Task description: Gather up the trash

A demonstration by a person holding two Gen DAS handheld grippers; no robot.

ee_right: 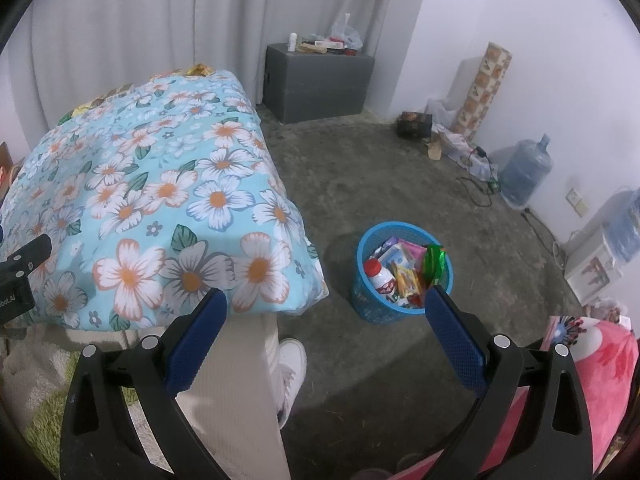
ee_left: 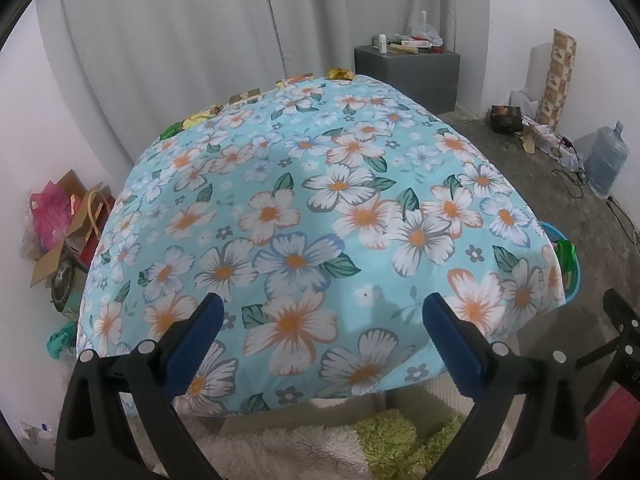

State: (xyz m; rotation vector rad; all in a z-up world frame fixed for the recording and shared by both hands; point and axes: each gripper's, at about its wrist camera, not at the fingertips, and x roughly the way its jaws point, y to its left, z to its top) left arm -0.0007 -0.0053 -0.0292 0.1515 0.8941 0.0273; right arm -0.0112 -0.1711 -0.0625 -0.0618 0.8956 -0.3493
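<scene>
A blue mesh trash basket (ee_right: pixel 370 306) stands on the concrete floor right of the table, holding a white bottle (ee_right: pixel 380 278), snack wrappers and a green wrapper (ee_right: pixel 434 262); its rim shows in the left wrist view (ee_left: pixel 570 280). Several wrappers lie along the far edge of the floral-cloth table (ee_left: pixel 320 208): a gold one (ee_left: pixel 340 74), a flat packet (ee_left: pixel 245 97), a yellow one (ee_left: pixel 200 117), a green one (ee_left: pixel 170 131). My left gripper (ee_left: pixel 322 314) is open and empty over the table's near edge. My right gripper (ee_right: pixel 326 310) is open and empty, above the floor near the basket.
A grey box (ee_right: pixel 318 82) with clutter stands by the curtain. Water jugs (ee_right: pixel 524 174), cables and a tiled column (ee_right: pixel 482 92) line the right wall. Cardboard and bags (ee_left: pixel 68 224) pile left of the table. A person's leg and white shoe (ee_right: pixel 290 364) are below.
</scene>
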